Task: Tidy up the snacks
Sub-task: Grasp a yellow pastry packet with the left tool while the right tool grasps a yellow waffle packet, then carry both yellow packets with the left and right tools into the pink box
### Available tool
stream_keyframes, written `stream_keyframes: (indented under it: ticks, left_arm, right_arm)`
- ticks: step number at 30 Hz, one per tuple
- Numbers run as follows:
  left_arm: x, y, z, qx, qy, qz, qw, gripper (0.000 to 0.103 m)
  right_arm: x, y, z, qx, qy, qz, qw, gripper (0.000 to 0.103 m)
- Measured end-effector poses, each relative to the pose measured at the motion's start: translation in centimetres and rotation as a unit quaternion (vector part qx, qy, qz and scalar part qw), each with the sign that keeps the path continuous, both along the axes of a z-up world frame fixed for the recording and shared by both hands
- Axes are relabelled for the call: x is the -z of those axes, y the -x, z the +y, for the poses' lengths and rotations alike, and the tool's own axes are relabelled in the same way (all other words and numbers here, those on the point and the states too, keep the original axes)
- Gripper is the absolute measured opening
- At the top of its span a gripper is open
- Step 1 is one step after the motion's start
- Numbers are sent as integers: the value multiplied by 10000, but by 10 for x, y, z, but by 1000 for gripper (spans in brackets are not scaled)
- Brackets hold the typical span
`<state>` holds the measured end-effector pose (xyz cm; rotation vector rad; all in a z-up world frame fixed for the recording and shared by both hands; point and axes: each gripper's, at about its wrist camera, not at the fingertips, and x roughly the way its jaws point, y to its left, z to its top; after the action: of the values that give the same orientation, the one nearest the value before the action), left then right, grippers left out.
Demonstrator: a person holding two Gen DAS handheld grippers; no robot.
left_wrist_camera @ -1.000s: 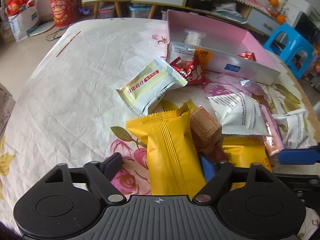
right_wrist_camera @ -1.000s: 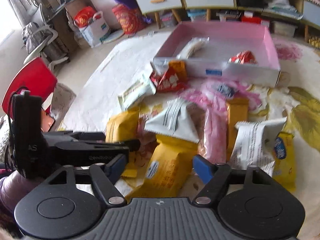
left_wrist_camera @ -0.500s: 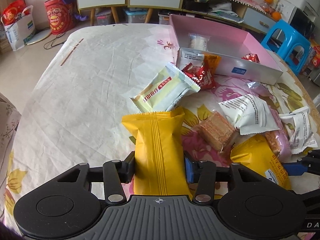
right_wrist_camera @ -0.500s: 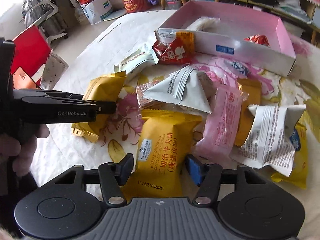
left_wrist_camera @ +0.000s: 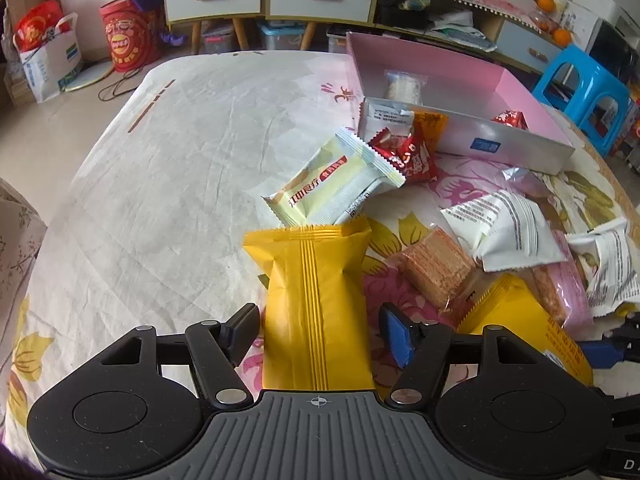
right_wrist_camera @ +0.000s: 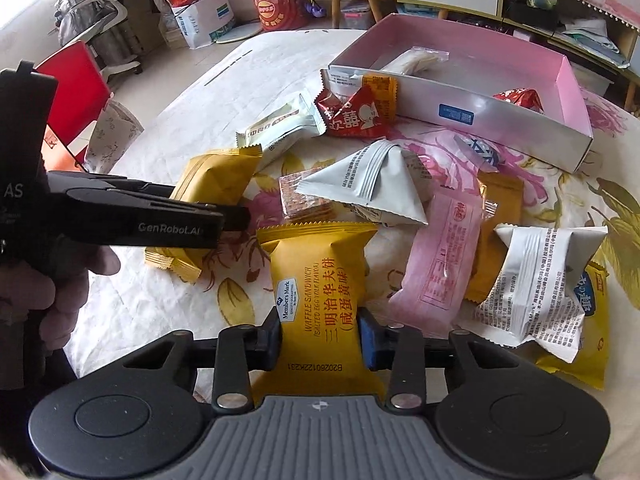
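Listing items at hand, 2 grippers and a scatter of wrapped snacks on a floral tablecloth (left_wrist_camera: 160, 184).

Item 1: left gripper (left_wrist_camera: 318, 330). Fingers spread either side of a plain yellow packet (left_wrist_camera: 316, 292), with a visible gap on the blue-padded side; not clamped. The packet lies between the fingers, its crimped end pointing away toward the pale green packet (left_wrist_camera: 336, 186).

Item 2: right gripper (right_wrist_camera: 320, 336). Fingers pressed against both flanks of the yellow waffle sandwich packet (right_wrist_camera: 320, 280), pinching it near its near end.

Item 3: pink box (right_wrist_camera: 560, 80), open-topped, at the far side of the cloth, holding a clear-wrapped biscuit (right_wrist_camera: 416, 60) and a red packet (right_wrist_camera: 520, 98). Judged to be the destination.

Item 4: loose stock near the waffle packet: white pyramid packet (right_wrist_camera: 368, 184), pink packet (right_wrist_camera: 436, 272), red packet with white figure (right_wrist_camera: 356, 116).

Handling notes, judged: packets are light, air-puffed, soft film, likely slippery and crushable; contents brittle. Take hold across the narrow width at mid-body with modest pressure, not on the crimped seal, which would let the packet swing.
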<state>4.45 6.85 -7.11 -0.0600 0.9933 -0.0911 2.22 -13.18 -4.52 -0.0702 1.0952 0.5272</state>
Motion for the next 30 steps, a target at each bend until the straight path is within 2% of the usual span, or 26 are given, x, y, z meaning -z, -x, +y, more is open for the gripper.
stream_keyframes:
  ticks: [2,3,5,8,16,21,24,30]
  left_arm:
    - [0,0,0,-4,-14,11,10000,61]
    - [-1,0,0,-6,-42,13,10000,52]
    - [-3,-2,0,13,-31,20,10000,43]
    - [-5,-5,3,-12,123,91,9999,39]
    - [-16,-5,4,90,332,17,9994,37]
    - [-30,-9,6,98,663,-45,9977,37]
    - [-40,-9,5,120,718,-178,9972,37]
    - [-52,-9,6,128,951,-270,9950,37]
  right_arm:
    - [-2,0,-1,9,-44,2,10000,28]
    - [-4,1,-2,16,-68,-4,10000,28]
    - [-7,0,-3,38,-138,5,9999,28]
    - [-10,0,-5,69,-251,7,9997,28]
    - [-15,3,-2,-13,-362,10,9993,28]
    - [-23,6,-1,-50,-368,-147,9992,28]
    - [-30,7,-3,-45,-395,-254,9989,28]
    - [-47,7,-10,14,-663,-352,9972,28]
